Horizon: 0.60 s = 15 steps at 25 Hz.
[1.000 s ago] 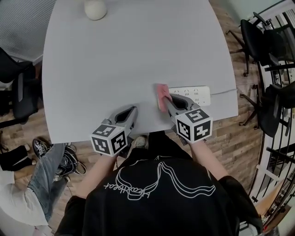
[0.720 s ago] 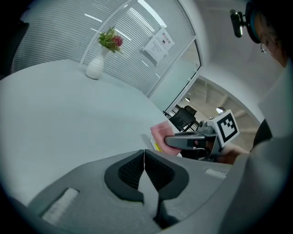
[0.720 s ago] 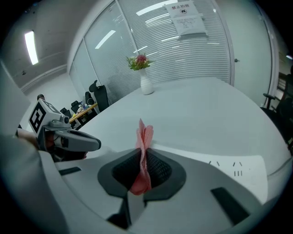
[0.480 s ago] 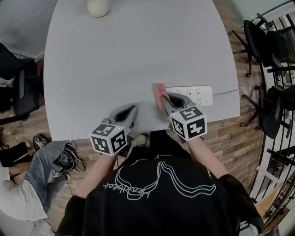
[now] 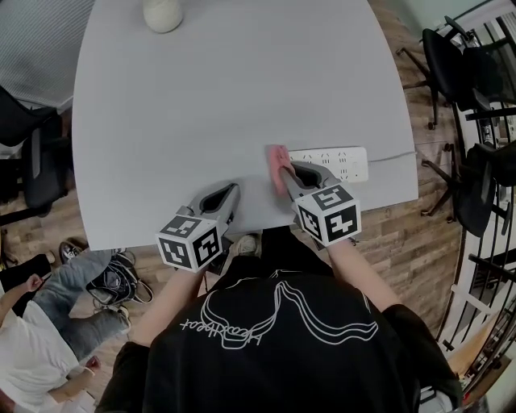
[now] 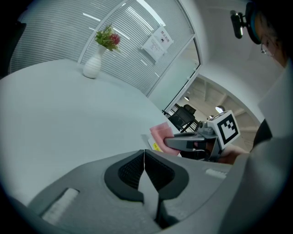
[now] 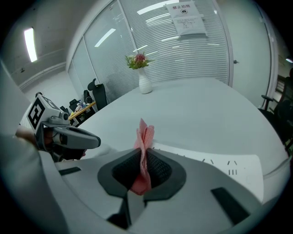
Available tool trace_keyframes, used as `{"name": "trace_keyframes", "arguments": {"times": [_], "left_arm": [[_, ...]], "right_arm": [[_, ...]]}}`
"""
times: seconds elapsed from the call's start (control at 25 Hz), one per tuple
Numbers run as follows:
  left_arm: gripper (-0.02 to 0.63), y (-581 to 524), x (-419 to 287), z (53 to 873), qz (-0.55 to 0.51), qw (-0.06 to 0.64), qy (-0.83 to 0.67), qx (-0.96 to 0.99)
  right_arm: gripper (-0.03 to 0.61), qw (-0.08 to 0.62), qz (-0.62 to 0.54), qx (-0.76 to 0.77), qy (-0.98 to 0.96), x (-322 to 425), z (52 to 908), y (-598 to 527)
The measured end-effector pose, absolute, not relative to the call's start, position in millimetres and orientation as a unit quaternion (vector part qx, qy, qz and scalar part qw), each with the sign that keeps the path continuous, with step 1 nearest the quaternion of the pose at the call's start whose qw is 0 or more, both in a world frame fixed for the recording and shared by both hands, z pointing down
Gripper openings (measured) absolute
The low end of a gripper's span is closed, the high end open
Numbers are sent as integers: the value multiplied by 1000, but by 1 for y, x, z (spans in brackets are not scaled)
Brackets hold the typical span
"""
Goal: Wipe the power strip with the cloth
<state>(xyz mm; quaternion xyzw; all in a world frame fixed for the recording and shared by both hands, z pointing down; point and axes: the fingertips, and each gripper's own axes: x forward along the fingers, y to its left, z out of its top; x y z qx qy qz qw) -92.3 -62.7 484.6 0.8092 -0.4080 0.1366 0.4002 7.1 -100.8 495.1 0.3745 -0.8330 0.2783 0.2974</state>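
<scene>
A white power strip (image 5: 334,162) lies near the table's front right edge, its cord running off to the right. My right gripper (image 5: 284,171) is shut on a pink cloth (image 5: 278,164), which stands at the strip's left end. In the right gripper view the cloth (image 7: 143,142) sticks up between the jaws, with the power strip (image 7: 215,163) just beyond them. My left gripper (image 5: 230,196) rests at the table's front edge, left of the strip, its jaws pressed together with nothing between them. From the left gripper view the cloth (image 6: 161,135) and the right gripper (image 6: 192,144) show ahead.
A white vase (image 5: 163,14) stands at the far edge of the grey table (image 5: 218,97); it holds flowers (image 7: 138,60). Black chairs (image 5: 476,89) and a railing are to the right. A person's arm and legs (image 5: 56,323) are at lower left on the floor.
My right gripper with the cloth has shifted slightly left and nearer along the strip's left end. The left gripper has stayed put.
</scene>
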Motion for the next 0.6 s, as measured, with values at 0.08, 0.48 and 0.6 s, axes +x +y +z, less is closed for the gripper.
{"name": "trace_keyframes", "arguments": {"times": [0.08,0.48,0.6], "left_arm": [[14,-64,-90,485,137,400,-406,810],[14,-65,-70,486,142,398,-388,819],[14,-66,-62,485,145,397,-382,822]], "right_arm": [[38,296,280,378,-832,11,495,-101],[38,289,288,409,-817,43,496,-100],[38,286,290,421,-811,56,495,-100]]}}
